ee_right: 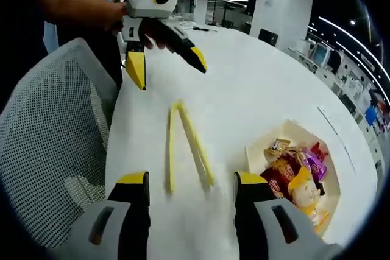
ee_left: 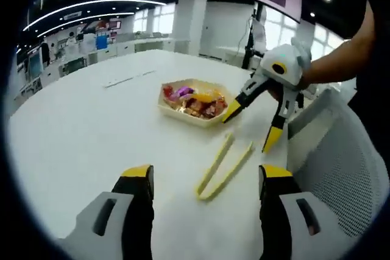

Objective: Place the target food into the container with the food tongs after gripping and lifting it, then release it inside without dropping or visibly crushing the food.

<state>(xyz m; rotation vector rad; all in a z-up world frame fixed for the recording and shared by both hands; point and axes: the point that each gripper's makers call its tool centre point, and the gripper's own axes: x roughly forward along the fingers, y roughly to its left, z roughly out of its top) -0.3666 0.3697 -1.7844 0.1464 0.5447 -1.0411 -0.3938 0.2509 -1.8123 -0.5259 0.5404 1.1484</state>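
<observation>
Yellow food tongs (ee_left: 216, 164) (ee_right: 195, 144) lie flat on the white table (ee_left: 91, 126) (ee_right: 244, 83), with neither gripper holding them. My left gripper (ee_left: 206, 175) (ee_right: 169, 72) is open, its jaws standing either side of the tongs' joined end. My right gripper (ee_right: 192, 181) (ee_left: 251, 131) is also open and hovers over the tongs' tip end, close to the container. The cream container (ee_left: 183, 115) (ee_right: 257, 150) holds several wrapped snacks (ee_left: 198, 103) (ee_right: 292, 172) in red, purple and yellow.
A white mesh chair (ee_left: 341, 162) (ee_right: 49, 144) stands against the table edge beside the tongs. A person's arm (ee_left: 341, 56) (ee_right: 73, 4) holds each gripper. Desks, monitors and pillars fill the room beyond the table.
</observation>
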